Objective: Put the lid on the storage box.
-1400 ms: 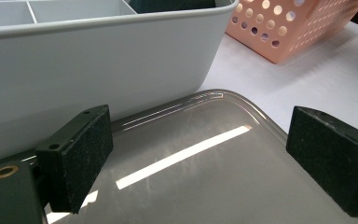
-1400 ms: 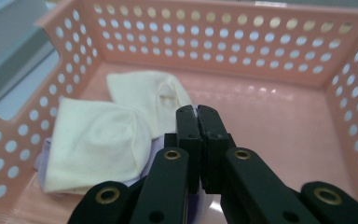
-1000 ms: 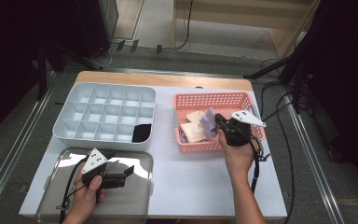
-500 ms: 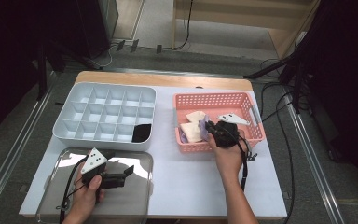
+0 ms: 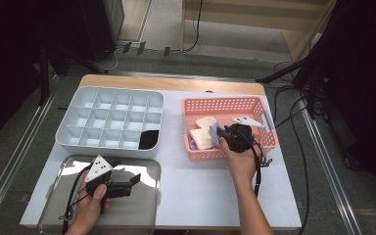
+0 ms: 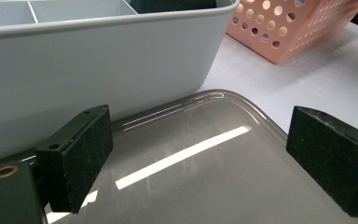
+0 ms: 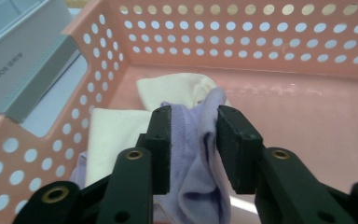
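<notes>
A pink perforated basket (image 5: 225, 104) at the right holds two cream cloths (image 7: 172, 88) and a lavender cloth (image 7: 191, 186). My right gripper (image 5: 220, 137) dips into the basket from its near side. Its jaws have just been opening and now straddle a raised fold of the lavender cloth without clamping it (image 7: 193, 135). My left gripper (image 5: 136, 180) rests low over the metal tray (image 5: 137, 215), pointing right. It is open with nothing between its pads (image 6: 200, 154).
A grey compartment tray (image 5: 78, 110) sits at the back left, with a dark item (image 5: 150, 139) in its near-right cell. Its wall (image 6: 98, 60) stands close ahead of the left gripper. Cables run beside the table at the right.
The right gripper has sunk into the basket and shifted left onto the lavender cloth, its jaws parting. The left hand has not moved.
</notes>
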Demonstrator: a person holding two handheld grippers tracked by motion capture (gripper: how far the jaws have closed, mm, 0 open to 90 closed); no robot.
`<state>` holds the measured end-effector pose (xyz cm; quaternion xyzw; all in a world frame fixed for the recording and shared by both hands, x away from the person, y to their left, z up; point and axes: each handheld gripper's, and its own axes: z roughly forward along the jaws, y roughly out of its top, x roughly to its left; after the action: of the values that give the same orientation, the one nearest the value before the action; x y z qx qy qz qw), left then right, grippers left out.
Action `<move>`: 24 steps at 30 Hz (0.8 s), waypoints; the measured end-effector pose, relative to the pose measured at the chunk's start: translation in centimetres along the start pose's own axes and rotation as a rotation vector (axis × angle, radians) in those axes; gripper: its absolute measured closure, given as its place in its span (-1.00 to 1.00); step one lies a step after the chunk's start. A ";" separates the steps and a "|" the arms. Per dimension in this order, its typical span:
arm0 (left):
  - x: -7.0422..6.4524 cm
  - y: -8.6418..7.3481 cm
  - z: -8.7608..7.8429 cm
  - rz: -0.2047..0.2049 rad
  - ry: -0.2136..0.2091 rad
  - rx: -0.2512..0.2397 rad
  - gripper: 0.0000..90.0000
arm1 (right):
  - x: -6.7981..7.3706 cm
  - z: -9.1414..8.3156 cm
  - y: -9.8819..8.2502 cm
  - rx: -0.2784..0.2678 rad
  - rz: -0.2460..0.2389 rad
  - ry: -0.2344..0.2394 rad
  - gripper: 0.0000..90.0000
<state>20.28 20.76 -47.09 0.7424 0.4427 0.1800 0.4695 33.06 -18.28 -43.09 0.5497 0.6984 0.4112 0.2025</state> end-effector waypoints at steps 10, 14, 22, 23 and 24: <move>0.0 0.0 0.0 0.001 -0.003 -0.001 -0.83 | -0.4 1.8 0.4 0.074 0.086 -0.003 0.08; 0.0 0.0 0.0 0.001 -0.004 0.000 -0.83 | -0.7 2.2 0.4 0.093 0.116 0.008 -0.15; 0.0 0.0 0.0 0.000 -0.004 0.000 -0.83 | -0.9 3.4 0.0 0.161 0.112 -0.075 -0.03; 0.0 0.0 0.0 0.000 -0.003 0.000 -0.83 | -0.9 3.4 0.0 0.175 0.120 -0.075 0.04; 0.0 0.0 0.0 -0.002 -0.005 0.000 -0.83 | -0.9 3.4 0.0 0.183 0.120 -0.073 0.14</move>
<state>20.27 20.80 -47.11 0.7425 0.4423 0.1776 0.4707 35.89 -17.93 -45.24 0.6214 0.6908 0.3370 0.1517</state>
